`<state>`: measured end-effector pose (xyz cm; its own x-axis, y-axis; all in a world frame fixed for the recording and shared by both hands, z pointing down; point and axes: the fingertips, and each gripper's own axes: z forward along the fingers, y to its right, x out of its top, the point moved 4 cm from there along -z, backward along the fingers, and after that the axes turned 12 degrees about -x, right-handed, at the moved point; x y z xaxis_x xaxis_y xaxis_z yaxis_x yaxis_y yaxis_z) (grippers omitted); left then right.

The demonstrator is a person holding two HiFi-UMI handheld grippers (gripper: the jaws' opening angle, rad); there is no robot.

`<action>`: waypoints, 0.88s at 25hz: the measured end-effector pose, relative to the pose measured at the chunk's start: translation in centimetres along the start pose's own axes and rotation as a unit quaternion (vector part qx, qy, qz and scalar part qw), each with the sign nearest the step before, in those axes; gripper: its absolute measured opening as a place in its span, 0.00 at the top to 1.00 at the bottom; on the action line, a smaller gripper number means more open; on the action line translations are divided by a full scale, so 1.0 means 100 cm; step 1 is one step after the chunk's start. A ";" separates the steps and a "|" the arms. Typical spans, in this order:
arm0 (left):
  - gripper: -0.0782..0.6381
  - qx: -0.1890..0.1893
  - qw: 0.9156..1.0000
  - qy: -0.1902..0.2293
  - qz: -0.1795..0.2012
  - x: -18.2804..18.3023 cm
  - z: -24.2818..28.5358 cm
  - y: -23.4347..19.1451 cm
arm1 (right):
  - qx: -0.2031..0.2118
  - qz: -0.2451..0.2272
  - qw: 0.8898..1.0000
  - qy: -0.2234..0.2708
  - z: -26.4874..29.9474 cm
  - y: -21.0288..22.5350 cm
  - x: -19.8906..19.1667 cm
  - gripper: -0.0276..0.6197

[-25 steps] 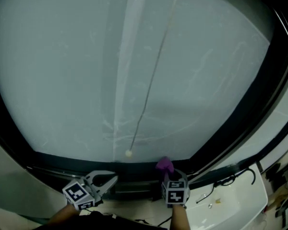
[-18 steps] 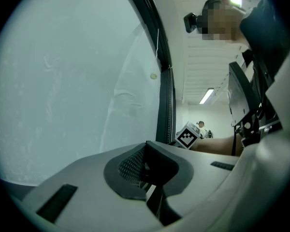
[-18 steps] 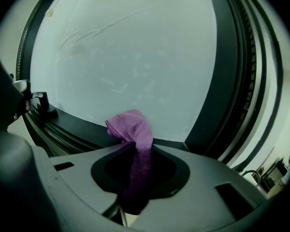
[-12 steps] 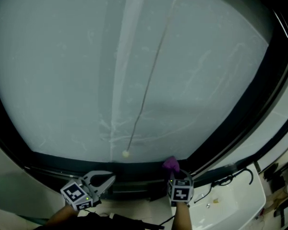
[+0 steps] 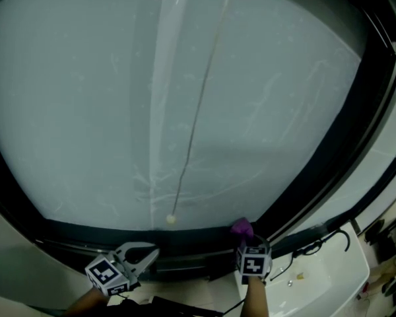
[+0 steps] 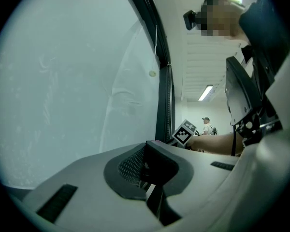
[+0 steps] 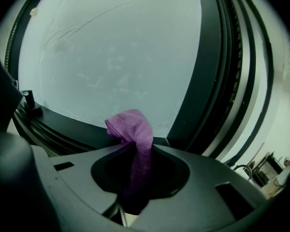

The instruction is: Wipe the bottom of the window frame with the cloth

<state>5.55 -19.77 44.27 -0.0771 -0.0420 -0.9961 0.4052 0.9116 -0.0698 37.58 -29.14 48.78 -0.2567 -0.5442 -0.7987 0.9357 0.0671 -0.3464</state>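
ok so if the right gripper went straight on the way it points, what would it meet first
Probably the dark bottom rail of the window frame, close to its right corner, with the purple cloth clamped in the right gripper leading. Depth is unclear; the cloth may already touch it.

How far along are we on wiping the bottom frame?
Done: the purple cloth is clamped in the right hand-held gripper. In hand: the cloth sits at the bottom frame, near its right corner. Left: no wipe marks show, so the finished stretch can't be judged. The left hand-held gripper is shut on nothing.
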 end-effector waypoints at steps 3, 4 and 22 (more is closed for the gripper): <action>0.90 -0.002 1.000 -0.005 0.001 0.000 0.000 0.000 | -0.012 0.003 1.000 -0.008 0.002 0.007 -0.001 0.82; 0.90 -0.003 1.000 -0.007 0.002 0.000 0.000 0.000 | -0.015 0.000 1.000 -0.008 0.002 0.008 0.000 0.82; 0.90 -0.001 1.000 -0.015 0.010 0.000 -0.001 0.000 | -0.072 -0.007 0.997 -0.008 0.009 0.031 -0.002 0.82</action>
<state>5.46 -19.71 44.28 -0.0418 -0.0354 -0.9985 0.4047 0.9131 -0.0494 40.71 -29.60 48.29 -0.2638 -0.5598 -0.7855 0.8875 0.1782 -0.4250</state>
